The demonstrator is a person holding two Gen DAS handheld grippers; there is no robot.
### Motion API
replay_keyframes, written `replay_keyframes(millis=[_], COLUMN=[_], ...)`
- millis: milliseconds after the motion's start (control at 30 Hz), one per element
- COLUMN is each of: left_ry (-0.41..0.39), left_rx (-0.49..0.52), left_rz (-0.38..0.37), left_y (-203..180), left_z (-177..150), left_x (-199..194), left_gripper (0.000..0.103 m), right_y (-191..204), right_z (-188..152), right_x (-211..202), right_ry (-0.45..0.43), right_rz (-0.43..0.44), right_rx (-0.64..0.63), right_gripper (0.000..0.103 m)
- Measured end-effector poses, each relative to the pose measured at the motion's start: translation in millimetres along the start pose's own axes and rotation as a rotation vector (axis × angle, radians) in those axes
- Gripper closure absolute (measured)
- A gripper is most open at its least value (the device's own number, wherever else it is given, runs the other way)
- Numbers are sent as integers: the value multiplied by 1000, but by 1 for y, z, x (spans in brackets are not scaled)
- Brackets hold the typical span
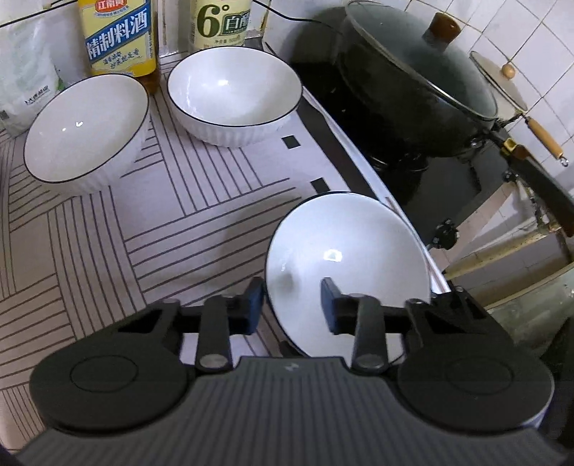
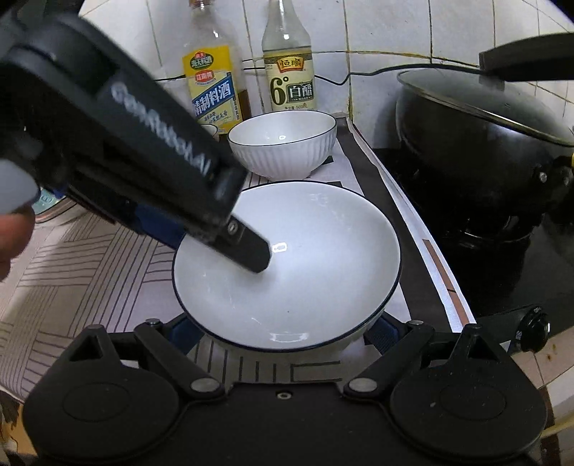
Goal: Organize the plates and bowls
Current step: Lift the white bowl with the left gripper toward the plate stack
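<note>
Three white bowls with thin dark rims stand on a striped mat. The nearest bowl is by the mat's right edge. My left gripper is open and straddles its near-left rim, one finger inside and one outside; it shows in the right wrist view reaching into the bowl. My right gripper is open wide, its fingers low on either side of the same bowl's near wall. A second bowl stands at the back. A third bowl stands at the left.
Two bottles, yellow-labelled cooking wine and white vinegar, stand against the tiled wall. A black lidded wok sits on the stove at right. A white bag is at far left.
</note>
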State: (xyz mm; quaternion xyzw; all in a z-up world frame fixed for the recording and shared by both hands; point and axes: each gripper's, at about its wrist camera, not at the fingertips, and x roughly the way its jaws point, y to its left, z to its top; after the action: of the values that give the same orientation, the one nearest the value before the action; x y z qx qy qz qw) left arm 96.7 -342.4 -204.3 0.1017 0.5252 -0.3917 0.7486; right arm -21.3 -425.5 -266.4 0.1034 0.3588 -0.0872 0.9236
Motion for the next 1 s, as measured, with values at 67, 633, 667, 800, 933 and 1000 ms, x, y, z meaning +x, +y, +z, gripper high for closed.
replay_keyframes(millis=[67, 633, 667, 800, 933, 1000], left_ry=[4, -63, -67, -85, -110, -125], left_rx=[4, -91, -113, -163, -206, -232], left_rz=[16, 47, 52, 75, 119, 137], left_y=[2, 44, 50, 72, 95, 108], left_z=[0, -23, -25, -36, -52, -61], left_x=[1, -57, -67, -99, -125, -135], left_gripper=[86, 90, 90, 90, 90, 90], right_y=[2, 34, 39, 66, 95, 110], right_z=[-1, 15, 18, 31, 43, 45], right_x=[0, -9, -11, -22, -25, -25], right_ry=[-3, -41, -44, -66, -77, -81], right_rz=[-6, 50, 61, 112, 171, 201], right_rx=[5, -82, -98, -161, -250, -280], right_gripper=[8, 9, 9, 9, 9, 9])
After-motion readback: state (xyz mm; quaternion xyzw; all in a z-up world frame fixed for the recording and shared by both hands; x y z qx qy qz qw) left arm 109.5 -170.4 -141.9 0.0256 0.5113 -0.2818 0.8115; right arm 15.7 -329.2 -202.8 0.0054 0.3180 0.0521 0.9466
